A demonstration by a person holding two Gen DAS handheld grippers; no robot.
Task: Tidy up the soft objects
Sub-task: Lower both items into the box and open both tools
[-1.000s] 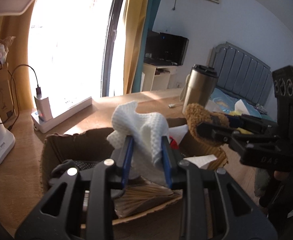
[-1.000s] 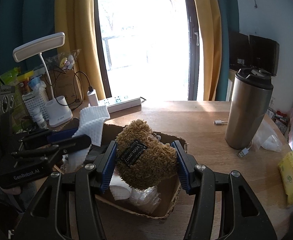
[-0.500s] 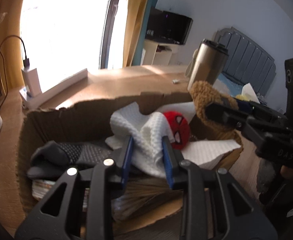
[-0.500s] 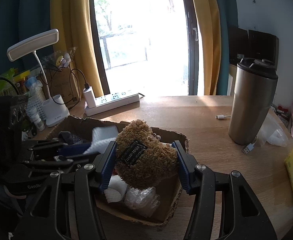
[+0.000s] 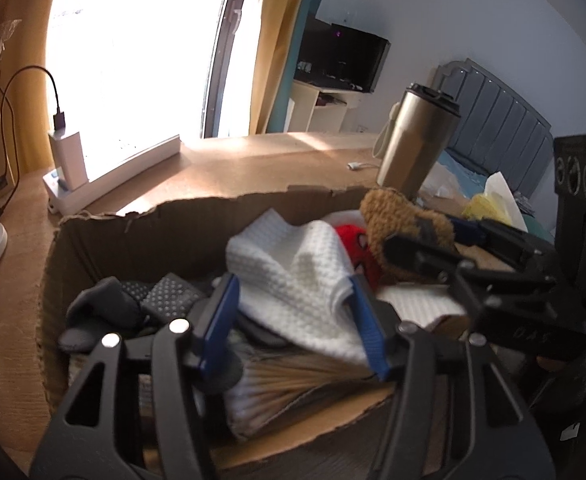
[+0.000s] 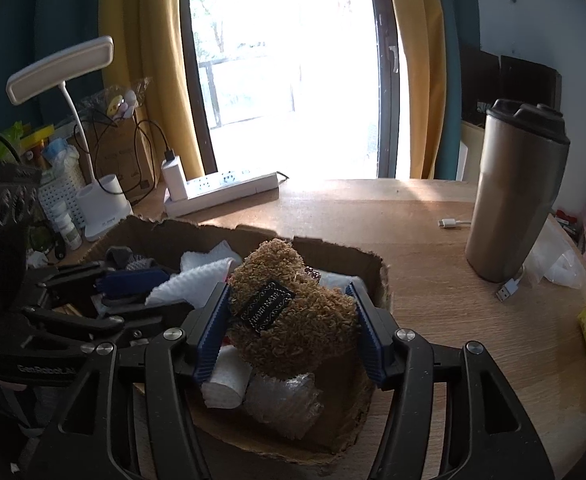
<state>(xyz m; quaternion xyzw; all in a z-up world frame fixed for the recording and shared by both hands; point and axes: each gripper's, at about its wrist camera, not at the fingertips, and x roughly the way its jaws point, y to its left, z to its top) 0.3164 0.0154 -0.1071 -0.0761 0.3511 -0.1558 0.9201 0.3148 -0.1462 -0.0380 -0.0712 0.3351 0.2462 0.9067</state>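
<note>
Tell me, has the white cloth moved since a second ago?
Yes. The white cloth has dropped below the cardboard box rim, into the box.

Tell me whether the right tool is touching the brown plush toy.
Touching. The right wrist view shows the right tool with both blue pads pressed against the brown plush toy.

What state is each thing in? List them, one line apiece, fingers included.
Left gripper: open, fingers have just been opening, cloth loose between them.
Cloth: crumpled, lying in box.
Right gripper: shut on plush.
Plush: held above box contents.
Box: open-topped, rim torn.
Tumbler: upright, lid on.
Charger: plugged into strip, cable attached.
</note>
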